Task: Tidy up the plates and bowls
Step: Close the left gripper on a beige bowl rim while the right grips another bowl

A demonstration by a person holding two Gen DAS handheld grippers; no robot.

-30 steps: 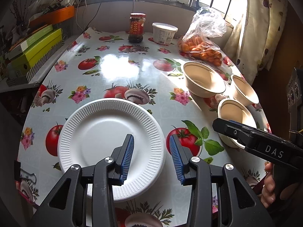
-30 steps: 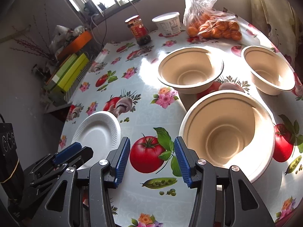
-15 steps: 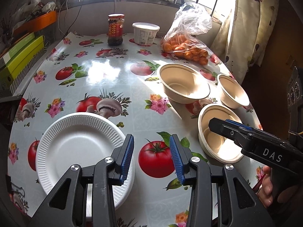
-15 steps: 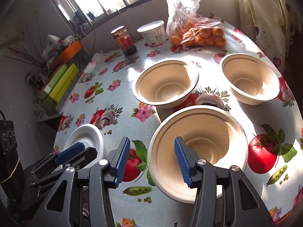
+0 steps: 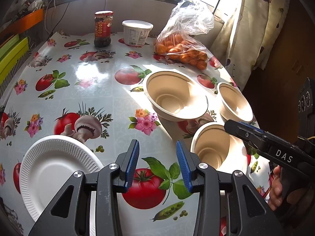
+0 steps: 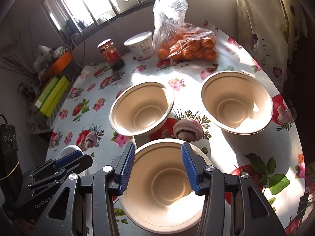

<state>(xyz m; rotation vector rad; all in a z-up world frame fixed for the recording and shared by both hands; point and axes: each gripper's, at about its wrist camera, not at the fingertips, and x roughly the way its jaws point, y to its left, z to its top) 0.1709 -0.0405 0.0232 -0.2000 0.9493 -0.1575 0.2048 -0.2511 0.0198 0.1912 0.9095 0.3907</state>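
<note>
Three beige paper bowls stand on the table's right side: a near bowl (image 6: pixel 163 188) (image 5: pixel 212 147), a middle bowl (image 6: pixel 141 108) (image 5: pixel 175 96) and a far right bowl (image 6: pixel 236 104) (image 5: pixel 234 102). A white ribbed paper plate (image 5: pixel 53 171) lies at the near left. My right gripper (image 6: pixel 158 169) is open and empty, hovering over the near bowl. My left gripper (image 5: pixel 157 165) is open and empty above the tablecloth, to the right of the plate. The right gripper's side (image 5: pixel 275 151) shows in the left wrist view.
A sauce jar (image 5: pixel 103 28), a white tub (image 5: pixel 136 32) and a bag of oranges (image 5: pixel 183 47) stand at the far edge under the window. Green boxes (image 6: pixel 51 96) lie left of the table. A curtain (image 5: pixel 246 29) hangs at the right.
My left gripper has swung right, off the plate. My right gripper has moved over the near bowl, which now lies between its fingers in view.
</note>
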